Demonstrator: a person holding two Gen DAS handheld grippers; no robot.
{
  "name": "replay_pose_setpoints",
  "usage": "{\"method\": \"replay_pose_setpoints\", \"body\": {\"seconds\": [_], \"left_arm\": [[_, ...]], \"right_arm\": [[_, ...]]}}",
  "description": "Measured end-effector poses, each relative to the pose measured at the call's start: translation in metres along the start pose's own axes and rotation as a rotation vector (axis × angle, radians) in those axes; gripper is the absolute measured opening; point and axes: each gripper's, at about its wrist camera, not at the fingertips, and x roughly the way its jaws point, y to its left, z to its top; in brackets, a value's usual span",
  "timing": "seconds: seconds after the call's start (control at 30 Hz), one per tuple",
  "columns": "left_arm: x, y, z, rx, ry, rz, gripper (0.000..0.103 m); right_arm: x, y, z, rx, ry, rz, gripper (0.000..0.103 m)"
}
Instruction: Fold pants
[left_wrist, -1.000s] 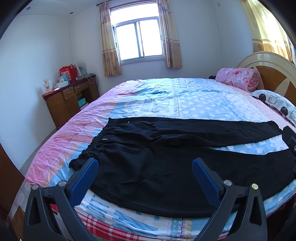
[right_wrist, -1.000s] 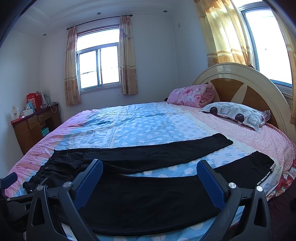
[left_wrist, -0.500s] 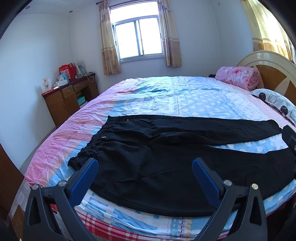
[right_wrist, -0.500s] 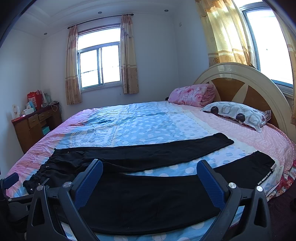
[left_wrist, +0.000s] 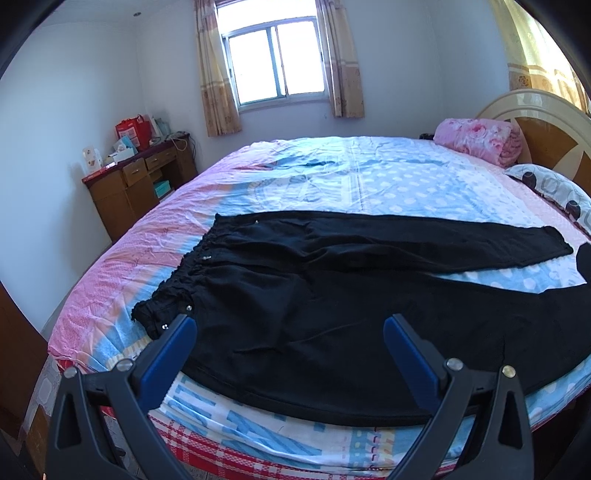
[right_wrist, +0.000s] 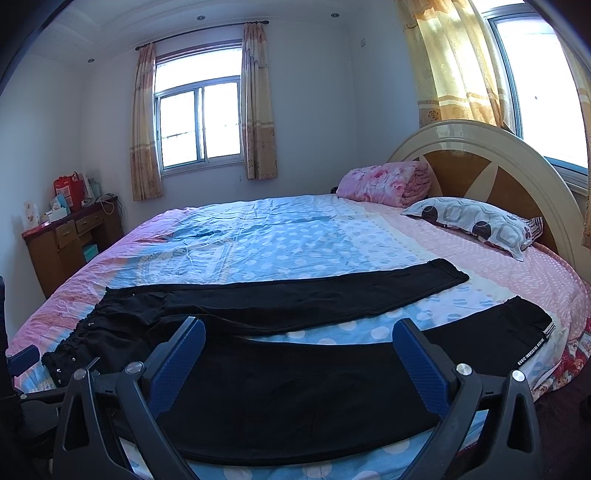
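Observation:
Black pants (left_wrist: 332, 295) lie flat on the bed, waistband to the left, both legs spread apart toward the right. They also show in the right wrist view (right_wrist: 295, 369), with a white-lettered cuff at the near right. My left gripper (left_wrist: 290, 328) is open and empty, hovering over the near hip area by the waistband. My right gripper (right_wrist: 299, 332) is open and empty, over the near leg. The left gripper's tip (right_wrist: 22, 356) shows at the far left of the right wrist view.
The bed (left_wrist: 369, 177) has a blue and pink sheet and a curved headboard (right_wrist: 480, 162) at the right. A rolled pink blanket (right_wrist: 384, 182) and a patterned pillow (right_wrist: 476, 221) lie near it. A wooden desk (left_wrist: 140, 184) stands by the left wall.
Both grippers have shifted only slightly; the left view has tilted down a little toward the pants. The pants lie as before.

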Motion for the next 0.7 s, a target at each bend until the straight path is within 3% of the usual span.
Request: {"method": "replay_pose_setpoints", "body": {"seconds": [0.47,0.63,0.7], "left_arm": [[0.034,0.016,-0.009,0.012,0.039,0.039,0.103],[0.055,0.036,0.013,0.018,0.053,0.004,0.103],[0.071,0.041,0.031,0.070,0.059,0.053,0.103]], "right_arm": [[0.021,-0.004,-0.011,-0.009,0.030,-0.007,0.102],[0.034,-0.021,-0.008,-0.022,0.023,-0.040,0.102],[0.042,-0.035,-0.002,-0.021,0.023,-0.074,0.102]]}}
